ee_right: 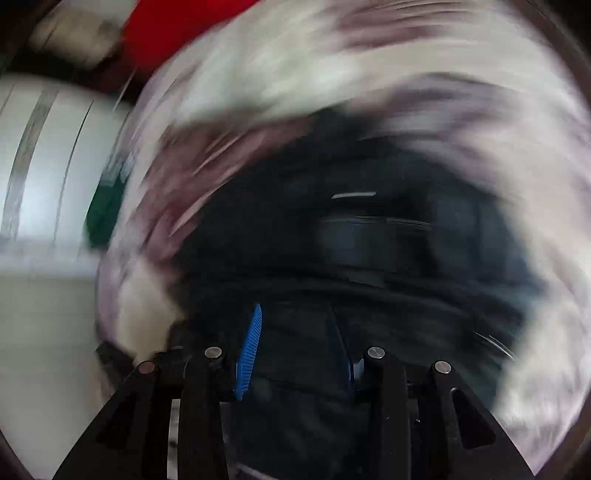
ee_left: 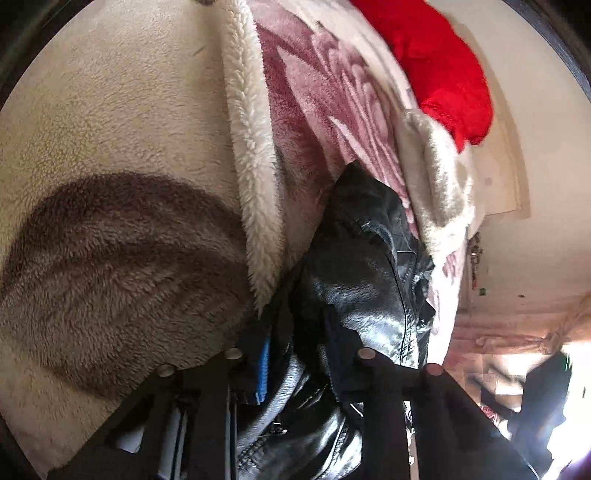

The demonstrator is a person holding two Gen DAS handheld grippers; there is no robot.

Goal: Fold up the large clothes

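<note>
- Leather filled the gap between the fingers of the left gripper (ee_left: pixel 295 354): the black leather jacket (ee_left: pixel 354 266) was bunched there, and the blue pad (ee_left: pixel 263 373) of one finger pressed against it, so the gripper was clamped on the jacket.
- Folds of that jacket ran up and away from the fingers, shiny and creased, with a stitched seam showing on the right side and a zip pull low between the finger frames.
- Fleece lay just left of the jacket: a cream sherpa edge (ee_left: pixel 255 177) touched the leather, and beyond it spread a cream blanket (ee_left: pixel 122 103) with a large grey-brown leaf shape (ee_left: pixel 118 273).
- Pink-and-white floral blanket (ee_left: pixel 332 96) sat under and behind the jacket, and a red garment (ee_left: pixel 439 62) lay on its far side, well apart from the gripper.
- Blur smeared the right wrist view badly; the right gripper (ee_right: pixel 295 354) showed its blue pad (ee_right: pixel 249 354) on the left finger and dark fabric of the jacket (ee_right: pixel 369 236) between the two fingers.
- Jaws there stood apart with the dark cloth filling the gap; whether they pinched it could not be told.
- Floral blanket (ee_right: pixel 258 74) ringed the dark jacket on all sides in that view, with a red patch (ee_right: pixel 173 33) at the top left and a pale surface (ee_right: pixel 48 166) off to the left.
</note>
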